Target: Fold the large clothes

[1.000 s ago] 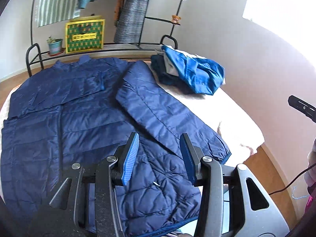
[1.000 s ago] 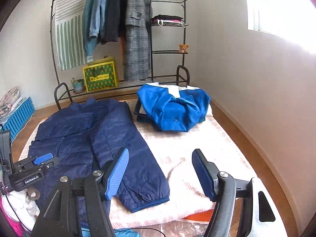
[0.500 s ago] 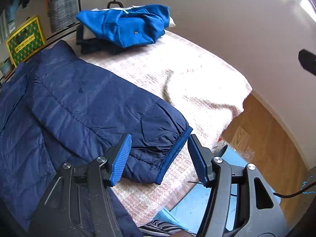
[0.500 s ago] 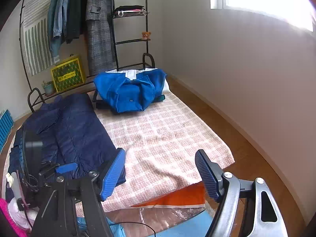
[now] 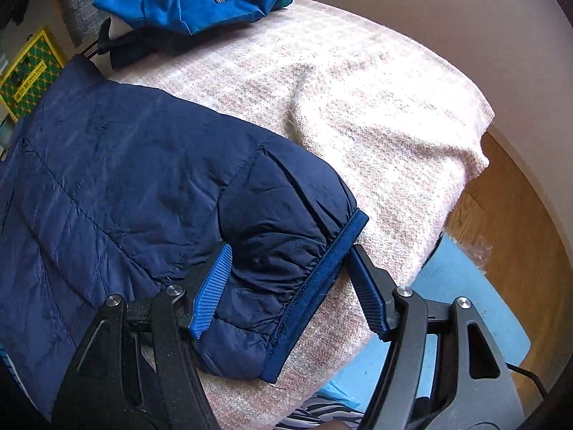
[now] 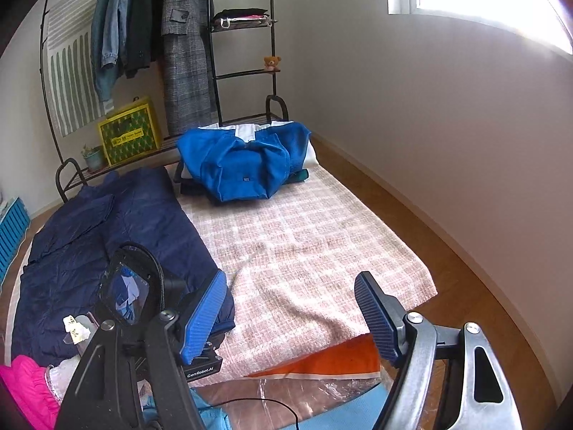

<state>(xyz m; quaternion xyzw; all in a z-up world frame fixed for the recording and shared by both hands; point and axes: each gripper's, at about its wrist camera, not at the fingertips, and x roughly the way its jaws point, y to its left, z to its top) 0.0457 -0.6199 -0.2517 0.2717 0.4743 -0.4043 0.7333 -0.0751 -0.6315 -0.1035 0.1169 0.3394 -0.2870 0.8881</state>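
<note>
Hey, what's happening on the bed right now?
A person holding a gripper in each hand is folding a navy puffer jacket spread on a pink blanket. The left gripper straddles the jacket's sleeve cuff near the blanket's edge, its jaws opening around the cuff and not yet pinching it. The right gripper hovers open over bare blanket, holding nothing. A pile of clothes topped by a bright blue garment sits at the far end of the blanket.

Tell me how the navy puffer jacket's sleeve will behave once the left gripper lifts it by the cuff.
The sleeve is puffy and quilted, so it is probably light and will likely droop limply. Its shiny shell looks slippery; the ribbed cuff may grip better. The left gripper is opening, cuff between its jaws but not yet pinched.
</note>
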